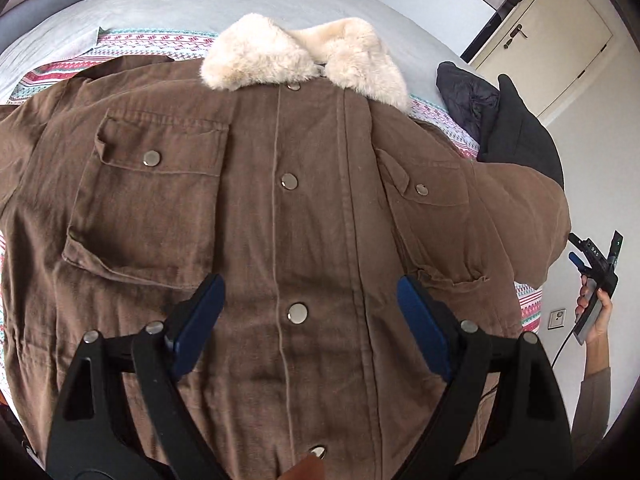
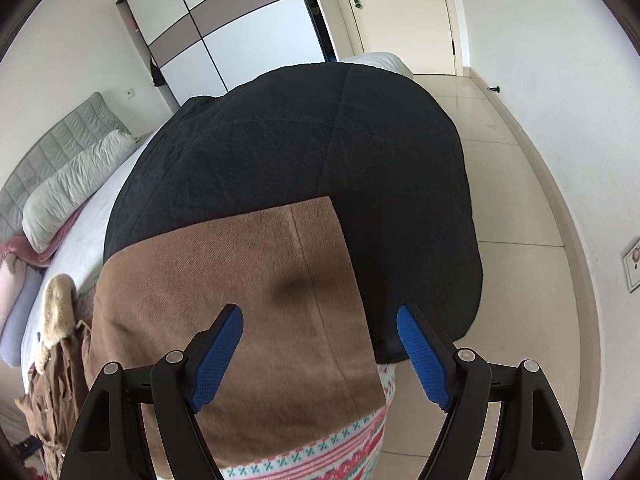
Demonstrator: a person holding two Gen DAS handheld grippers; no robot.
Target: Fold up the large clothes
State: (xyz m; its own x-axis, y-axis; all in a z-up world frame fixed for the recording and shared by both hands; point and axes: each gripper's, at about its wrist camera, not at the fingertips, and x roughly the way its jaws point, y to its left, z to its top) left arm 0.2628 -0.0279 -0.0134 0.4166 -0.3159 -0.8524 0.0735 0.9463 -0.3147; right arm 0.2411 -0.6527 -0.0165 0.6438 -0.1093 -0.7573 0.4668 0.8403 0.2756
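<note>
A brown jacket (image 1: 248, 208) with a cream fur collar (image 1: 304, 56) lies front up and buttoned on the bed, collar far from me. My left gripper (image 1: 308, 300) is open and empty, hovering over the jacket's button line near its lower middle. My right gripper (image 2: 320, 328) is open and empty above the jacket's brown sleeve (image 2: 248, 280), near the sleeve's end at the bed's edge. The right gripper also shows in the left wrist view (image 1: 596, 264), held in a hand beside the bed.
A patterned red, white and teal blanket (image 1: 52, 68) lies under the jacket on the grey bedsheet (image 1: 200, 4). A black quilted garment (image 2: 320, 152) lies beyond the sleeve. Pillows (image 2: 72, 184) sit at the headboard. Tiled floor (image 2: 520, 280), wardrobe (image 2: 240, 20) and door (image 2: 400, 8) surround the bed.
</note>
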